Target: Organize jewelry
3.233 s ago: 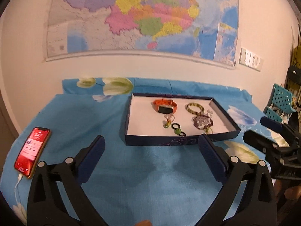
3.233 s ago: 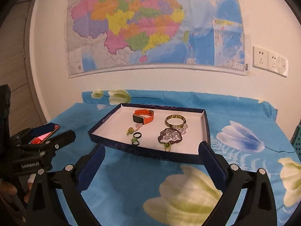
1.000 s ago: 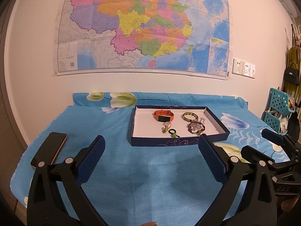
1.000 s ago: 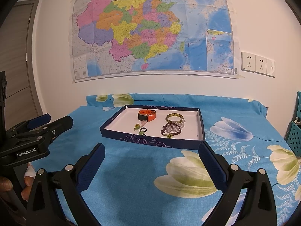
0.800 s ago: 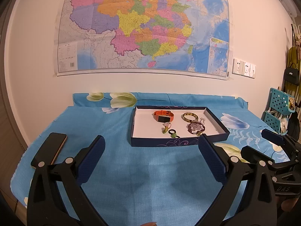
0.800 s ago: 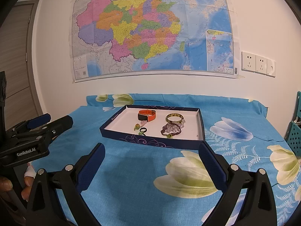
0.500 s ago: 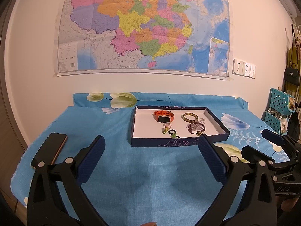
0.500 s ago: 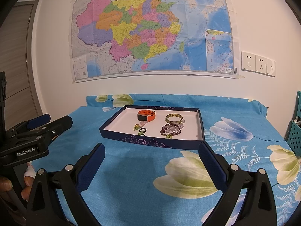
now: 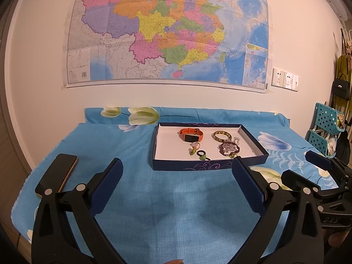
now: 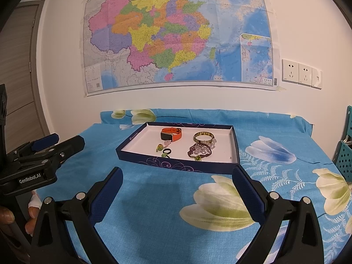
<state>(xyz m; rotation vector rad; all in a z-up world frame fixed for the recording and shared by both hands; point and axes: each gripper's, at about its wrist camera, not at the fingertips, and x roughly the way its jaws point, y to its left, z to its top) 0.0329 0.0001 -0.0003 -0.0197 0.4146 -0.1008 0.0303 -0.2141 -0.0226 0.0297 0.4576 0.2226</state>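
From the left wrist camera, the shallow dark-blue cardboard tray with a white floor [image 9: 154, 154] lies on the tabletop, which is covered in a blue cloth printed with pale flowers [image 9: 167, 198]. The tray's long axis runs left to right, parallel to the wall. It sits ahead of the left claw [image 9: 176, 178], slightly right of the midline and apart from the blue ribbed pads. Those pads stand wide apart with nothing between them. Inside the tray, an orange rubbery watch band with a dark rectangular face [image 9: 191, 134] rests near the back, its strap looping sideways. A smooth mottled green-and-amber bangle [image 9: 222, 136] lies flat to its right. In front of the bangle is a heap of dark maroon beads with clear stones [image 9: 230, 148]. Small green-stoned pieces and a black ring [image 9: 201, 154] lie near the front wall. A dark slab-shaped phone [image 9: 58, 173] lies on the cloth at far left. The right claw [image 9: 308, 171] reaches in from the right edge, spread open.

From the right wrist camera, the tray [image 10: 235, 149] is angled, its long axis slanting from near-left to far-right. It lies ahead of the right claw [image 10: 178, 180], whose pads are open and empty. The watch band [image 10: 171, 133], bangle [image 10: 203, 137], bead heap [image 10: 199, 150] and black ring [image 10: 167, 151] are all inside the tray. The left claw [image 10: 63, 142] is at the left edge, open.
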